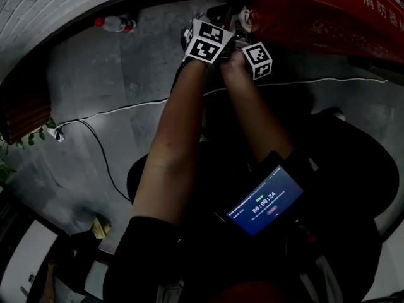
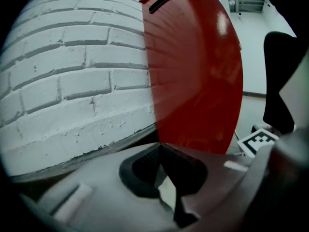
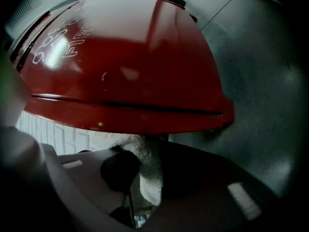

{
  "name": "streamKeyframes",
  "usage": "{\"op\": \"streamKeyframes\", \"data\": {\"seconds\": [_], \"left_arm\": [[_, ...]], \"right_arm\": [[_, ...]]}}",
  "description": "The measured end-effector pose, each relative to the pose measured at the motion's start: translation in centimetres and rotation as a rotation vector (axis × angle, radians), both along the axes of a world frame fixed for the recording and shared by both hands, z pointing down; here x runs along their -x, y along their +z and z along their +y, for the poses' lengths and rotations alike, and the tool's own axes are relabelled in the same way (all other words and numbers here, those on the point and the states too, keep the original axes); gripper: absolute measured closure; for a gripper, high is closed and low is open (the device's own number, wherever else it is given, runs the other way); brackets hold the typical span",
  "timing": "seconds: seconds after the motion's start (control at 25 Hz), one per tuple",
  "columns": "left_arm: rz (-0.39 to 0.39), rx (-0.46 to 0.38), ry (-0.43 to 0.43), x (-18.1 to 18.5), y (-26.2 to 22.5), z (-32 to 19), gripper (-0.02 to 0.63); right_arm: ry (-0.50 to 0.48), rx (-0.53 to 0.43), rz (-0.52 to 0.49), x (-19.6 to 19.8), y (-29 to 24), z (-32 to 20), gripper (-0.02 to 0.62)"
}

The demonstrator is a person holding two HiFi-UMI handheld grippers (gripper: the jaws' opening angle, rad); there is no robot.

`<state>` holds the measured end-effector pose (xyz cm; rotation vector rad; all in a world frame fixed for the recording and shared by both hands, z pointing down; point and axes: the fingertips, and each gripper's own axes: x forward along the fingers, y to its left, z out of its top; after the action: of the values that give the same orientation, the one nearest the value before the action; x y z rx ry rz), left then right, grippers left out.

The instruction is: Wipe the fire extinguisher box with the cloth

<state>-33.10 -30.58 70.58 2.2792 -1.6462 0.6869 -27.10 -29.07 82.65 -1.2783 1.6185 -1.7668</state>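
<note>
The fingers [image 3: 91, 178] of the right gripper [image 3: 145, 149] are closed on the cloth [image 3: 147, 173], a pale towelling fold that reaches up to the lower edge of the red fire extinguisher box [image 3: 125, 66]. The fingers [image 2: 96, 187] of the left gripper [image 2: 161, 148] are brought together at the tips, with nothing seen gripped, close before the box's side. Behind the box a white brick wall [image 2: 72, 81] is seen.

- Fire extinguisher box [image 1: 328, 11]: cut off by the head view's top and right edges; its white lettering is only partly in view.
- Cloth [image 3: 147, 178]: a pale strip shows just below the box's rim; the rest is buried between the right gripper [image 3: 145, 154] fingers.
- Bottle [image 1: 115, 24], left of the box: label too small to read.
</note>
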Motion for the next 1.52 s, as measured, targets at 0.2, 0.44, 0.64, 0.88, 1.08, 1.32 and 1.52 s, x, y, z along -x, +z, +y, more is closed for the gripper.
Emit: {"op": "streamKeyframes", "data": {"seconds": [0.2,0.44,0.64,0.88,1.08,1.32,1.52], "left_arm": [[0.001,0.003,0.016,-0.5,0.4,-0.2,0.604],[-0.048,0.046,0.065,-1.3,1.9,0.8,0.604],[-0.046,0.043,0.056,-1.2,1.5,0.7,0.604],[-0.05,0.039,0.007,0.1,0.7,1.3,0.604],[-0.014,0.023,-0.14,4.1,-0.9,3.1,0.604],[0.038,-0.041,-0.259,6.0,-5.0,5.1,0.604],[0.025,-0.088,-0.282,5.3,-8.3,6.9,0.604]], "right_arm": [[-0.027,0.015,0.036,-0.5,2.0,0.3,0.502],[-0.035,0.032,0.026,-1.0,3.9,0.8,0.502],[-0.08,0.096,0.056,-1.2,5.9,1.4,0.503],[-0.275,-0.119,0.186,1.5,0.8,0.7,0.505],[-0.466,-0.402,0.276,4.7,-7.4,1.4,0.503],[-0.65,-0.712,0.412,6.3,-15.3,4.3,0.503],[-0.737,-0.874,0.425,6.3,-20.5,7.0,0.503]]}}
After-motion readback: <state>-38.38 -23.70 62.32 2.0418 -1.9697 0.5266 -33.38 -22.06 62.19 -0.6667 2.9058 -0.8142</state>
